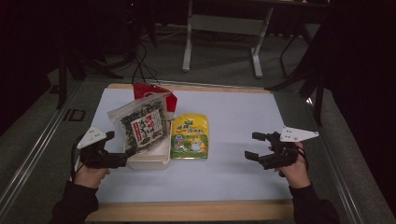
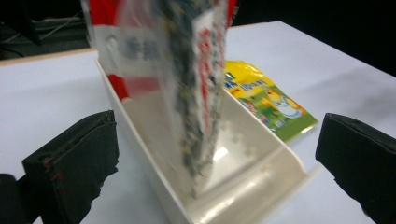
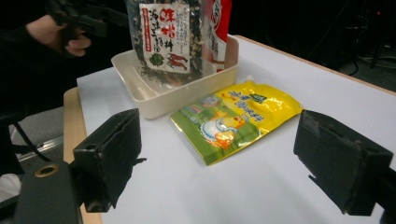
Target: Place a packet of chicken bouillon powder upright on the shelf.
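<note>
Left gripper (image 1: 113,148), jaws spread wide and holding nothing, level just beside the near left corner of a cream plastic tray (image 1: 154,161); seen from its own camera, the black pads (image 2: 74,158) either side of the tray's open end (image 2: 243,196), clear of it. Standing upright inside the tray, a clear bag of dark seaweed mix (image 1: 142,123) with a white and red label, tilted slightly, and behind it a red packet (image 1: 152,91). Right gripper (image 1: 254,145), jaws likewise wide and empty, low over bare white table (image 1: 243,112), well apart from the tray. Between the two, flat on the table just beside the tray's right wall, a yellow and green snack pouch (image 1: 189,136), lying ahead of the right gripper's jaws (image 3: 236,119).
</note>
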`<state>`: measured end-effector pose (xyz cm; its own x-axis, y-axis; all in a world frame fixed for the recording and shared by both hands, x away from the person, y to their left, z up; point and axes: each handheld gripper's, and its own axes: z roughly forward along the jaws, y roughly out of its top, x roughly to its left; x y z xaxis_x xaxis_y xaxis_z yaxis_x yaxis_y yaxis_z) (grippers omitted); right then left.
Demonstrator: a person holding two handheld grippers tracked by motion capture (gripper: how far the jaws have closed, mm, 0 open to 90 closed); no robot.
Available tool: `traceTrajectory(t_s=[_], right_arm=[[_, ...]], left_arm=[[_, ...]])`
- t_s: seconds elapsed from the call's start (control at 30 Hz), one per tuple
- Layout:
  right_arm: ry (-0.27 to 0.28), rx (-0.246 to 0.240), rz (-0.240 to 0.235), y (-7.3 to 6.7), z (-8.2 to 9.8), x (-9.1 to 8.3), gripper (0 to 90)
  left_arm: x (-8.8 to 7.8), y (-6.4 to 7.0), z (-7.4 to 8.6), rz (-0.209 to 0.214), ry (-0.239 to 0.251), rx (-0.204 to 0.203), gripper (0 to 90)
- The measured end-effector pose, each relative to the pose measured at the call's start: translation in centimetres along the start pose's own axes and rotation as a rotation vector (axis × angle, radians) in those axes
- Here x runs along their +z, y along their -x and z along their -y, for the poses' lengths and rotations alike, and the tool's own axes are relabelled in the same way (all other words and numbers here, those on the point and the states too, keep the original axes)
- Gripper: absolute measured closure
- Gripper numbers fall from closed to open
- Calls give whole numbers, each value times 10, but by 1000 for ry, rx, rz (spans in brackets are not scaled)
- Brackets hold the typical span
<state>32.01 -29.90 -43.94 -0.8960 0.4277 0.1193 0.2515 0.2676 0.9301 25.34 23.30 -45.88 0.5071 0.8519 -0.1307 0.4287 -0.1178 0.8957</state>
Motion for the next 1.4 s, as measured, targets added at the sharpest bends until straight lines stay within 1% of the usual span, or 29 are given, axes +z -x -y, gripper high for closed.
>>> traceTrajectory(t_s=[0.07, 0.13, 0.23, 0.3, 0.33, 0.43, 0.5, 0.53, 0.57, 0.6, 0.63, 0.67, 0.7, 0.73, 0.77, 0.8, 0.83, 0.87, 0.93, 0.97, 1.03, 1.07, 1.13, 1.17, 1.2, 1.23, 1.27, 1.33, 1.4], right_arm=[[-9, -3, 7, 0, 1, 2, 147], [-13, 0, -3, -1, 2, 6, 147], [-19, 5, 3, -2, 4, 11, 146], [-20, 13, -5, -2, 4, 14, 146], [-20, 9, -1, -2, 4, 15, 143], [-16, 7, -7, -4, 4, 19, 131], [-14, 12, 4, -5, 4, 23, 139], [-20, 14, -10, -6, 4, 24, 138], [-21, 6, 1, -6, 4, 26, 138], [-20, 5, 5, -7, 3, 27, 138], [-24, 10, -7, -6, 3, 28, 138], [-26, 3, -1, -6, 3, 30, 137], [-31, -2, 3, -6, 3, 32, 141], [-31, -2, 3, -6, 3, 32, 141], [-38, -3, 2, -6, 3, 34, 154], [-37, -8, 10, -6, 2, 38, 179], [-45, -5, 9, -5, 1, 41, 226], [-47, -5, 16, -4, 1, 43, 240], [-57, -9, 23, -2, -1, 53, 313], [-57, -9, 23, -2, -1, 53, 313], [-63, -11, 23, 0, -3, 61, 354], [-64, -15, 42, 1, -4, 66, 373], [-74, -10, 51, 2, -6, 73, 404], [-81, -16, 67, 3, -7, 77, 429], [-89, -15, 69, 4, -7, 81, 463], [-97, -13, 72, 6, -7, 86, 469], [-101, -12, 74, 7, -7, 89, 500], [-115, -11, 81, 10, -6, 96, 526], [-120, -7, 84, 14, -5, 102, 574]], left_arm=[[-3, 9, 5, 8, 0, 6, 6], [-6, 16, 9, 26, 5, 3, 6], [-8, 27, 14, 47, 4, 4, 6], [-9, 35, 17, 60, 1, 15, 6], [-9, 39, 18, 68, 0, 15, 6], [-9, 49, 21, 94, -3, 28, 6], [-8, 55, 23, 110, 1, 27, 6], [-8, 58, 24, 116, 0, 32, 6], [-6, 60, 25, 128, -7, 35, 6], [-5, 63, 26, 128, -10, 46, 6], [-3, 66, 27, 132, -8, 52, 6], [-2, 69, 28, 145, -10, 57, 6], [0, 72, 28, 148, -12, 66, 6], [0, 72, 28, 148, -12, 66, 6], [3, 77, 30, 166, -19, 84, 6], [6, 81, 31, 170, -24, 88, 6], [8, 83, 32, 177, -27, 91, 6], [12, 86, 33, 197, -37, 94, 6], [16, 90, 35, 203, -41, 101, 6], [18, 92, 36, 214, -45, 103, 6], [22, 95, 37, 217, -47, 110, 6], [23, 97, 38, 219, -48, 115, 6], [26, 98, 38, 224, -50, 115, 6], [27, 99, 39, 227, -53, 116, 6], [28, 99, 39, 228, -52, 115, 6], [28, 99, 40, 233, -51, 114, 6], [29, 100, 40, 239, -51, 115, 6], [30, 101, 41, 238, -52, 124, 6], [31, 101, 42, 244, -51, 124, 6]])
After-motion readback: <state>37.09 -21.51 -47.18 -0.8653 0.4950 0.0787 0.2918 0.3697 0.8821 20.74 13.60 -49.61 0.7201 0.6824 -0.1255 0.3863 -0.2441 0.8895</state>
